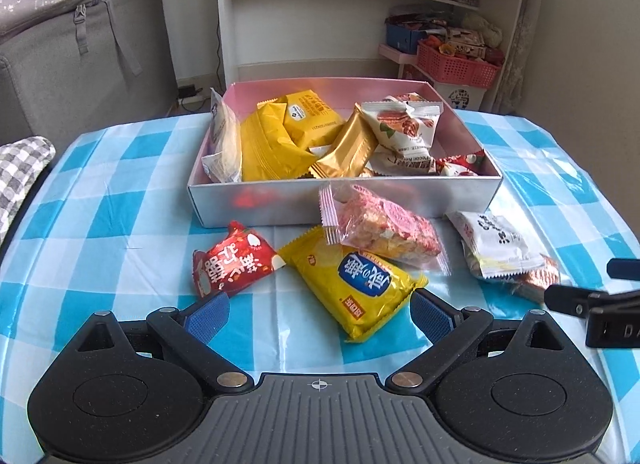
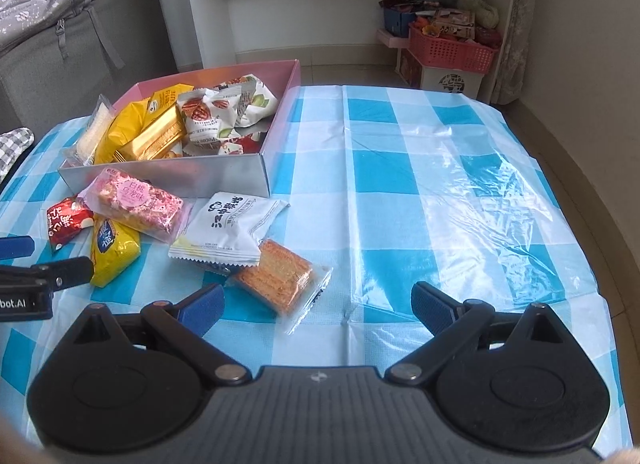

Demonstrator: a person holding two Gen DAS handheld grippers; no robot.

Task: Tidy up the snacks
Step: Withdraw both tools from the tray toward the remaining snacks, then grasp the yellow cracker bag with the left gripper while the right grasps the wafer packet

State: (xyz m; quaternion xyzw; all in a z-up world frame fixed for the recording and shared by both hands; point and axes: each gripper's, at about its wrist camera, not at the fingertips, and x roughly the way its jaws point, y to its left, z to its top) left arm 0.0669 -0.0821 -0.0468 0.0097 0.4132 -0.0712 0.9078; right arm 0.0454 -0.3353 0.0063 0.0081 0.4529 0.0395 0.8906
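Mid-task: shallow silver-sided cardboard box w/ pink inner walls sits toward far edge of blue-and-white checked plastic-covered table, already part-filled w/ yellow, gold and white packets; five snacks left outside, all just in front of box's near wall. Left gripper wide apart, holding nothing, hovering at near edge w/ glossy yellow pillow-pack w/ blue oval label between its blue pads — likely next pick. Right gripper also spread wide and empty, clear-wrapped orange wafer bar near its left fingertip, partly under white crinkled packet w/ black lettering. Red foil packet w/ white characters lies left of yellow pack; clear pink-printed bag of puffed-rice bar overlaps yellow pack's far end and leans on box wall. Next move prob. calls for lowering, closing on yellow pack's middle, lifting clear of pink bag, then over near wall into box. Watch dragging pink bag along; slick cover may let packs skid. Plenty of open room across table's right half; left side tighter, grippers close together.
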